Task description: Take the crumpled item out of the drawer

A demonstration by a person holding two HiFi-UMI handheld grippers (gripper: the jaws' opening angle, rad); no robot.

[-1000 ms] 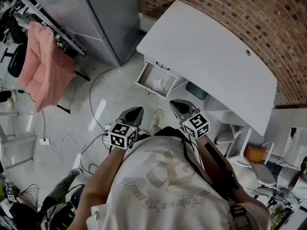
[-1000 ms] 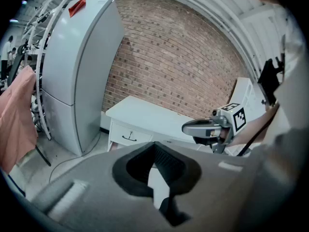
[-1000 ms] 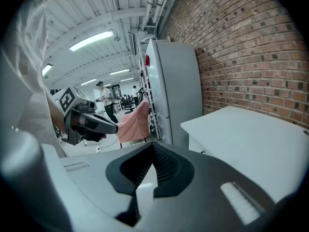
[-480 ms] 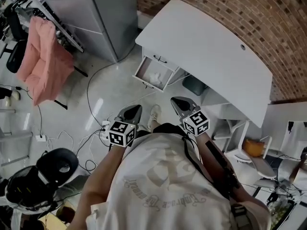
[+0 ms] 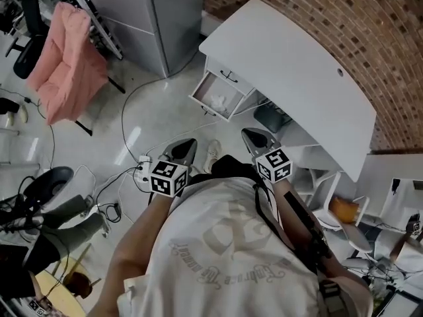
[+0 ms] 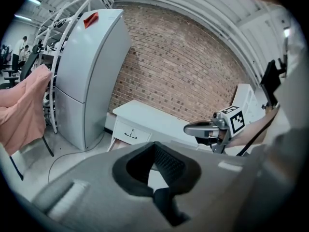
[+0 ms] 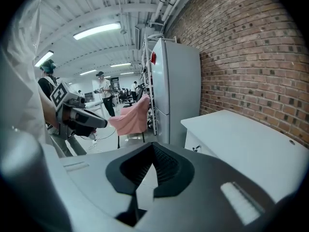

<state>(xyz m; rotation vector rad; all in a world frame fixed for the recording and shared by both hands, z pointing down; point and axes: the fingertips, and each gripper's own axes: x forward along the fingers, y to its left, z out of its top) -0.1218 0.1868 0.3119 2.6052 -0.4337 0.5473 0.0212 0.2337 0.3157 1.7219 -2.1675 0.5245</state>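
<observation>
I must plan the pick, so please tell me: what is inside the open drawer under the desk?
A white crumpled item lies in the drawer. The drawer's back end is hidden under the desk.

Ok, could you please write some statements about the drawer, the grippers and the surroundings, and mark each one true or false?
1. The drawer is open: true.
2. The crumpled item lies on the desk top: false, it lies inside the drawer.
3. The right gripper holds the crumpled item: false, its jaws are shut on nothing, well away from the drawer.
4. In the head view, a pink cloth hangs left of the grey cabinet: true.
5. The left gripper is shut: true.
</observation>
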